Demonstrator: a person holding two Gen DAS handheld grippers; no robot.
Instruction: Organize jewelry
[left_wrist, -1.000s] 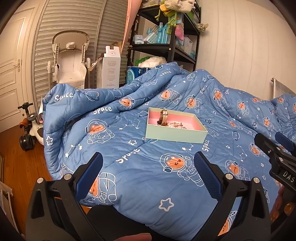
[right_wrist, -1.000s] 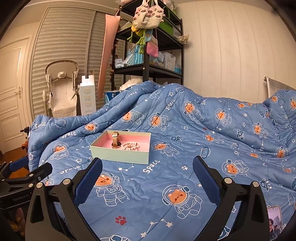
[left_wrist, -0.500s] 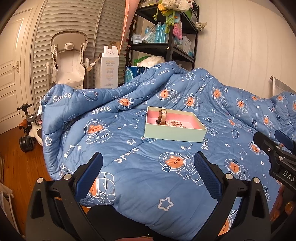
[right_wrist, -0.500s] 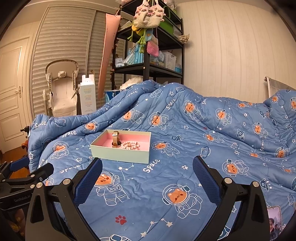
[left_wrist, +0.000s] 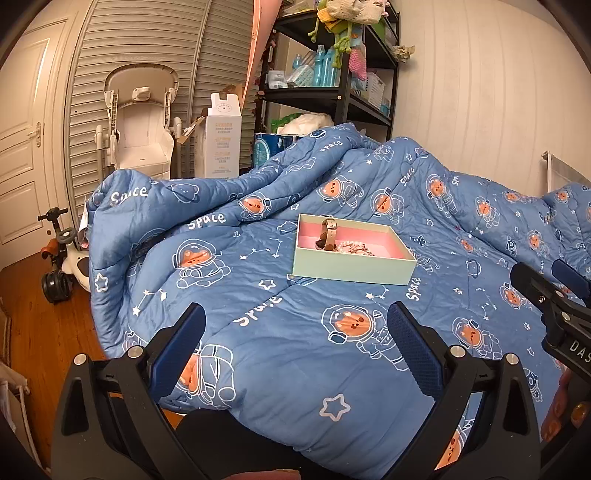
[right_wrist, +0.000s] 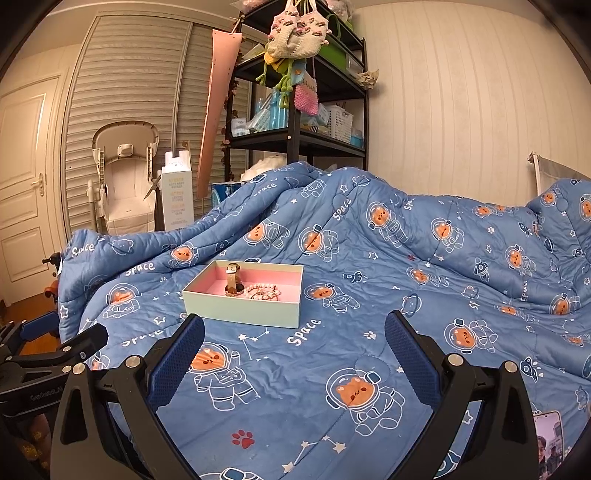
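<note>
A mint-green box (left_wrist: 351, 271) (right_wrist: 242, 308) with a pink lining lies on the blue space-print quilt (left_wrist: 295, 350) (right_wrist: 369, 295). Inside it a watch (left_wrist: 328, 234) (right_wrist: 232, 282) with a beige strap stands upright, and beaded bracelets (left_wrist: 356, 247) (right_wrist: 263, 292) lie beside it. My left gripper (left_wrist: 295, 343) hovers open above the quilt, well short of the box. Also open and holding nothing, my right gripper (right_wrist: 294, 352) sits just in front of the box. Each gripper shows at the edge of the other's view.
A black shelf rack (left_wrist: 332, 92) (right_wrist: 295, 136) with bottles and hanging knitted toys stands behind the bed. A white baby chair (left_wrist: 138, 125), a tall white carton (left_wrist: 221, 140) and a ride-on toy (left_wrist: 59, 258) stand on the wooden floor at left. A phone (right_wrist: 550, 439) lies at lower right.
Both views have shifted slightly as the grippers drift; the box sits a little higher in the left wrist view. Jaws stay open and nothing in the box has moved.
</note>
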